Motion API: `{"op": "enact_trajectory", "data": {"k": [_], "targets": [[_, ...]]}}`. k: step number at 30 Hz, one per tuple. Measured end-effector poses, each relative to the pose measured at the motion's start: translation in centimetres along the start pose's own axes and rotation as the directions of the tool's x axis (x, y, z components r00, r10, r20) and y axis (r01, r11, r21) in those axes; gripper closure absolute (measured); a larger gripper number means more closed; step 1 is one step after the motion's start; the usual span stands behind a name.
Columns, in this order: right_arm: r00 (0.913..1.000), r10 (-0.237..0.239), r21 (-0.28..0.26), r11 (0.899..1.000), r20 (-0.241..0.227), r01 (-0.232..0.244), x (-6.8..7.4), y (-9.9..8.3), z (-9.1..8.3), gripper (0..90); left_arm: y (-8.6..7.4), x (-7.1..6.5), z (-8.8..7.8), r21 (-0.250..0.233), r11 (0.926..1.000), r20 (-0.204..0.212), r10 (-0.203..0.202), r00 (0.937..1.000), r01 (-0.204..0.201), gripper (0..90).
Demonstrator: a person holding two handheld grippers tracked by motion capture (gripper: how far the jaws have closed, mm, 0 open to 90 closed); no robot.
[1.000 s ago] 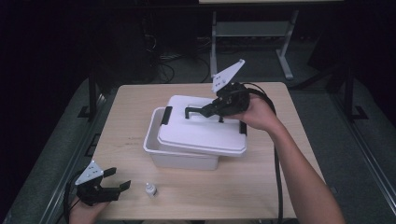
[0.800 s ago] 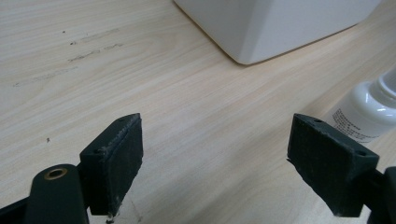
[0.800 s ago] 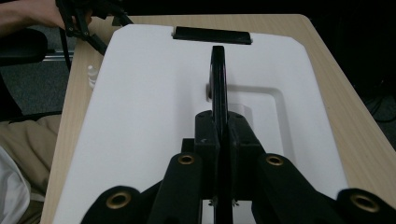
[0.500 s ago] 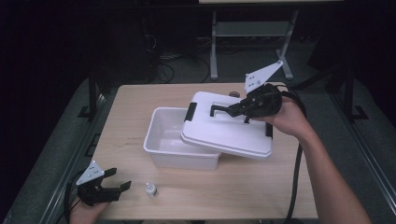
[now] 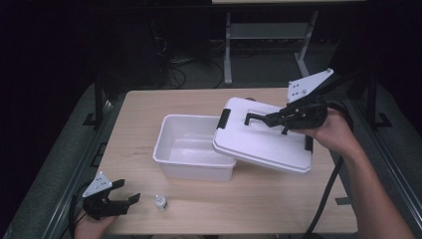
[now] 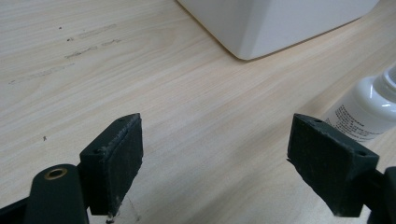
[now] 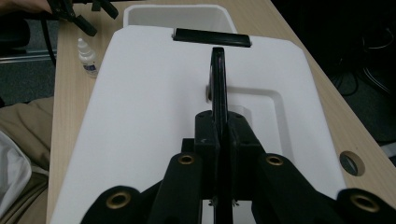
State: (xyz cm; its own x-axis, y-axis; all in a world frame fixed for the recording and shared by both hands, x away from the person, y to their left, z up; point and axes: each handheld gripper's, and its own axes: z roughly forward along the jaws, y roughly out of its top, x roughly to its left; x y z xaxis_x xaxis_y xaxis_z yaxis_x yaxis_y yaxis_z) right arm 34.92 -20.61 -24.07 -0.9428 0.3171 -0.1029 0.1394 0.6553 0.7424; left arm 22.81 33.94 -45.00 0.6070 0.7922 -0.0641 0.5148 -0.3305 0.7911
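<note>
Right gripper [image 5: 271, 119]: my jaws pinch the black handle [image 7: 218, 79] of the white lid [image 5: 263, 142].
Lid: tilted, one edge over the open white bin [image 5: 186, 149].
Left gripper [image 5: 124, 199]: jaws spread, beside a small bottle [image 5: 159, 201].

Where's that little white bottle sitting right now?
In the high view the small white bottle stands on the table's near-left part, just right of the open left gripper and in front of the white bin.

Wooden table [image 5: 149, 107]: white bin [image 5: 191, 149], small bottle [image 5: 159, 202].
</note>
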Motion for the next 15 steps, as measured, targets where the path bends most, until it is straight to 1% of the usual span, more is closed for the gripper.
{"op": "enact_trajectory", "data": {"k": [3, 4, 7, 10, 11, 15], "targets": [[0.9998, 0.008, -0.005, 1.000, 0.017, -0.008, 0.0, -0.7, -0.9, 83.9, 0.0, 0.0, 0.1, 0.003, 1.0000, 0.001, 0.001, 1.0000, -0.001, 18.2], [0.9998, 0.008, -0.005, 1.000, 0.017, -0.008, 0.0, -0.7, -0.9, 83.9, 0.0, 0.0, 0.1, 0.003, 1.0000, 0.001, 0.001, 1.0000, -0.001, 18.3], [0.9994, 0.015, 0.008, 1.000, 0.030, -0.015, 0.1, -1.6, -1.6, 83.9, 0.0, 0.0, 0.1, 0.004, 1.0000, 0.001, 0.002, 1.0000, -0.002, 18.3], [0.9992, 0.020, 0.011, 1.000, 0.036, -0.021, 0.1, -1.9, -1.8, 83.9, 0.0, 0.0, 0.0, 0.005, 1.0000, 0.000, 0.002, 1.0000, -0.002, 18.3], [0.9989, 0.026, 0.013, 1.000, 0.040, -0.027, 0.1, -2.3, -2.1, 83.9, 0.0, 0.1, 0.0, 0.004, 1.0000, 0.000, 0.001, 1.0000, -0.001, 18.3], [0.9985, 0.032, 0.017, 0.999, 0.045, -0.033, 0.1, -2.7, -2.4, 83.9, 0.0, 0.0, 0.0, 0.002, 1.0000, -0.001, 0.001, 1.0000, -0.001, 18.3]]}}
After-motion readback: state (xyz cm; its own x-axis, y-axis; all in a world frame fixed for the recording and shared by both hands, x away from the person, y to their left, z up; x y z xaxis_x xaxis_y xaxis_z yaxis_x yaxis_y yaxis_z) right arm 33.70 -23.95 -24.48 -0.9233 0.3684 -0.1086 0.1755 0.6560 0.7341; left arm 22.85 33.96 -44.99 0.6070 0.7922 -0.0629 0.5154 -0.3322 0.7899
